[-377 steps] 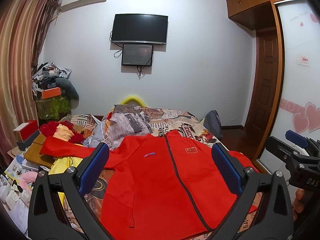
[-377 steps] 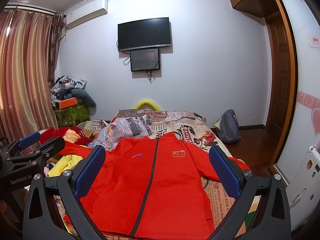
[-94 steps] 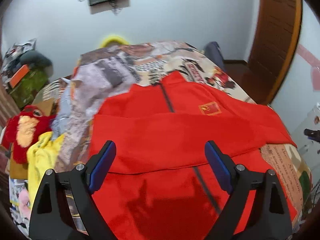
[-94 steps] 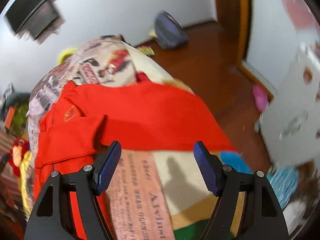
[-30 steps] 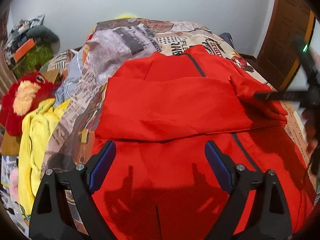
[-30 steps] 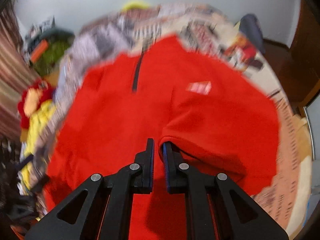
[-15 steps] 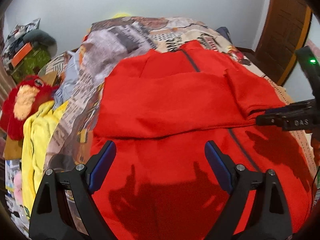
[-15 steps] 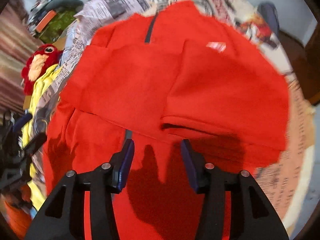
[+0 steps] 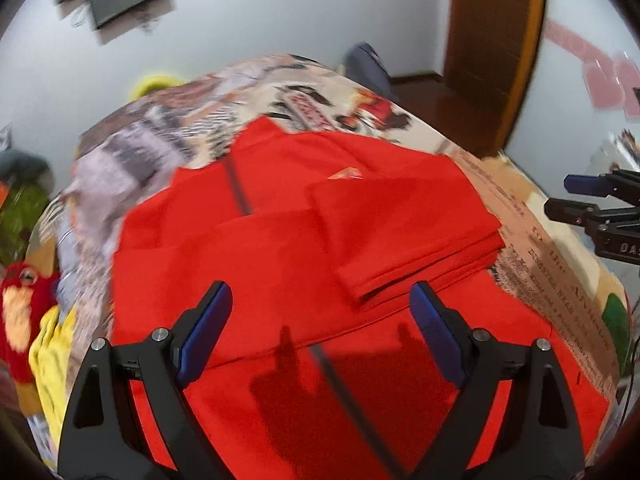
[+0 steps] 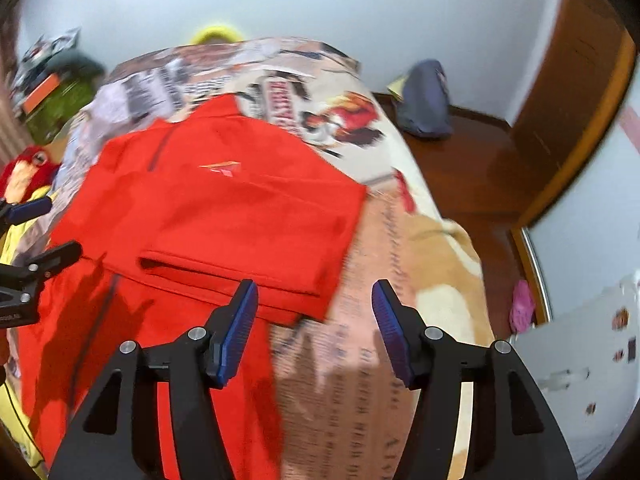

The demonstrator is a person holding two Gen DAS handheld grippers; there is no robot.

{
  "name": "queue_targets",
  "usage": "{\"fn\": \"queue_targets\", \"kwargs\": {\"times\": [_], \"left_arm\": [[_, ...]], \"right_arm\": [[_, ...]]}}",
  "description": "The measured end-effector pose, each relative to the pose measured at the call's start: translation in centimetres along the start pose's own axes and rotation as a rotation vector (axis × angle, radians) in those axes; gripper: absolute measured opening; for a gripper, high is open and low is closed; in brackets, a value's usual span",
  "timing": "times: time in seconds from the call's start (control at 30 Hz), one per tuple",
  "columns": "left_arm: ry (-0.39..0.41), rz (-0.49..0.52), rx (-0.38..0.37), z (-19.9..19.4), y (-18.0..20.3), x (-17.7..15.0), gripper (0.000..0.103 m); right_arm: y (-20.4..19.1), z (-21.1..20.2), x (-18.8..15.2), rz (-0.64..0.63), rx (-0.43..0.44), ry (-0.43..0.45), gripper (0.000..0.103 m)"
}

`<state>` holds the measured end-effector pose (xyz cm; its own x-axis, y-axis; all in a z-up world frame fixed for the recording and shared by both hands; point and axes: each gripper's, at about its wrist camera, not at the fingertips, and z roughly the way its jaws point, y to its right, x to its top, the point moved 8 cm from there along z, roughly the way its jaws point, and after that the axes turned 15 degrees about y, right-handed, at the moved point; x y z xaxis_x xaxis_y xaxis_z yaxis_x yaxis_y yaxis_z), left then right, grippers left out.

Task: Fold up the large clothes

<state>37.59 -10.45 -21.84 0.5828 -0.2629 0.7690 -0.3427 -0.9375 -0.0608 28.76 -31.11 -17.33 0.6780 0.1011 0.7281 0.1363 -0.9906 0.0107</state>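
Note:
A red zip jacket (image 9: 280, 248) (image 10: 224, 208) lies front up on the bed, both sleeves folded across its chest. The right sleeve (image 9: 400, 224) sits on top as a flat band with its cuff edge toward me. My left gripper (image 9: 320, 328) hovers open over the jacket's lower half, nothing between its blue pads. My right gripper (image 10: 314, 324) is above the jacket's right edge and the bedspread; its jaws are opening and nothing is between them. It shows in the left wrist view as the right gripper (image 9: 600, 208) at the far right.
The bed carries a newspaper-print bedspread (image 10: 360, 380). A red and yellow plush toy (image 9: 20, 312) and yellow cloth (image 9: 52, 352) lie off the bed's left side. A grey backpack (image 10: 424, 104) sits on the wooden floor (image 10: 472, 168) at the right, by a wooden door.
My right gripper let go of the sleeve, which now lies folded across the chest, and pulled back to the right while its jaws opened. My left gripper swung rightward and rolled, staying open.

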Motion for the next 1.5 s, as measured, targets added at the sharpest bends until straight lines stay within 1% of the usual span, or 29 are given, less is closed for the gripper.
{"fn": "queue_targets", "kwargs": {"times": [0.1, 0.2, 0.23, 0.37, 0.5, 0.67, 0.77, 0.83, 0.87, 0.9, 0.93, 0.97, 1.0, 1.07, 1.1, 1.2, 1.23, 1.33, 1.4, 1.5], "left_arm": [[-0.059, 0.056, -0.024, 3.1, 2.6, -0.2, 0.090], [-0.118, 0.110, -0.037, 6.1, 4.7, -0.9, 0.090], [-0.131, 0.130, -0.043, 6.9, 5.4, -1.1, 0.090], [-0.160, 0.182, -0.070, 9.3, 7.8, -1.3, 0.090], [-0.184, 0.178, -0.114, 11.3, 9.5, -1.4, 0.090], [-0.232, 0.147, -0.144, 13.4, 11.0, -1.6, 0.090], [-0.220, 0.154, -0.147, 13.9, 11.8, -1.3, 0.090], [-0.195, 0.181, -0.131, 14.2, 12.1, -0.9, 0.087], [-0.177, 0.195, -0.128, 14.2, 12.3, -0.6, 0.075], [-0.160, 0.208, -0.125, 14.1, 12.5, -0.3, 0.056], [-0.137, 0.224, -0.117, 13.8, 12.5, 0.1, 0.045], [-0.122, 0.233, -0.117, 13.5, 12.5, 0.5, 0.022], [-0.111, 0.232, -0.116, 13.3, 12.3, 0.8, 0.006], [-0.061, 0.213, -0.095, 12.1, 11.1, 2.1, 0.005], [-0.020, 0.182, -0.081, 11.1, 9.9, 3.1, 0.005], [0.042, 0.057, -0.065, 8.7, 5.8, 5.1, 0.004], [0.074, 0.010, -0.040, 7.4, 3.5, 6.0, 0.004], [0.152, -0.056, 0.034, 4.3, -1.6, 7.6, 0.003], [0.197, -0.090, 0.094, 2.1, -5.4, 8.1, 0.003], [0.249, -0.161, 0.168, -0.9, -11.1, 8.2, 0.003]], "right_arm": [[2.5, 0.8, -1.5, 0.054, -0.033, -0.031, 0.055], [4.0, 1.9, -3.0, 0.095, -0.039, -0.060, 0.055], [4.8, 1.8, -3.5, 0.106, -0.036, -0.065, 0.055], [5.7, 2.6, -5.1, 0.116, -0.047, -0.091, 0.055], [5.9, 3.0, -6.0, 0.102, -0.045, -0.109, 0.055], [5.7, 3.5, -6.4, 0.119, -0.025, -0.117, 0.055], [5.7, 3.7, -6.7, 0.127, -0.023, -0.124, 0.055], [5.5, 3.8, -6.7, 0.130, -0.025, -0.129, 0.055], [5.4, 3.8, -6.8, 0.131, -0.024, -0.131, 0.055], [5.3, 3.7, -6.8, 0.133, -0.022, -0.130, 0.055], [5.3, 3.6, -6.7, 0.133, -0.022, -0.129, 0.055], [5.1, 3.5, -6.7, 0.134, -0.021, -0.127, 0.056], [5.0, 3.4, -6.6, 0.133, -0.020, -0.127, 0.056], [4.7, 3.3, -6.2, 0.133, -0.013, -0.124, 0.056], [4.5, 3.3, -5.8, 0.134, -0.006, -0.121, 0.056], [3.7, 3.6, -4.2, 0.138, 0.013, -0.108, 0.056], [3.4, 3.8, -3.6, 0.140, 0.017, -0.104, 0.056], [2.0, 4.2, -1.6, 0.132, 0.037, -0.079, 0.055], [0.8, 4.5, -0.4, 0.122, 0.048, -0.057, 0.056], [-1.4, 5.5, 1.2, 0.105, 0.076, -0.051, 0.056]]}}
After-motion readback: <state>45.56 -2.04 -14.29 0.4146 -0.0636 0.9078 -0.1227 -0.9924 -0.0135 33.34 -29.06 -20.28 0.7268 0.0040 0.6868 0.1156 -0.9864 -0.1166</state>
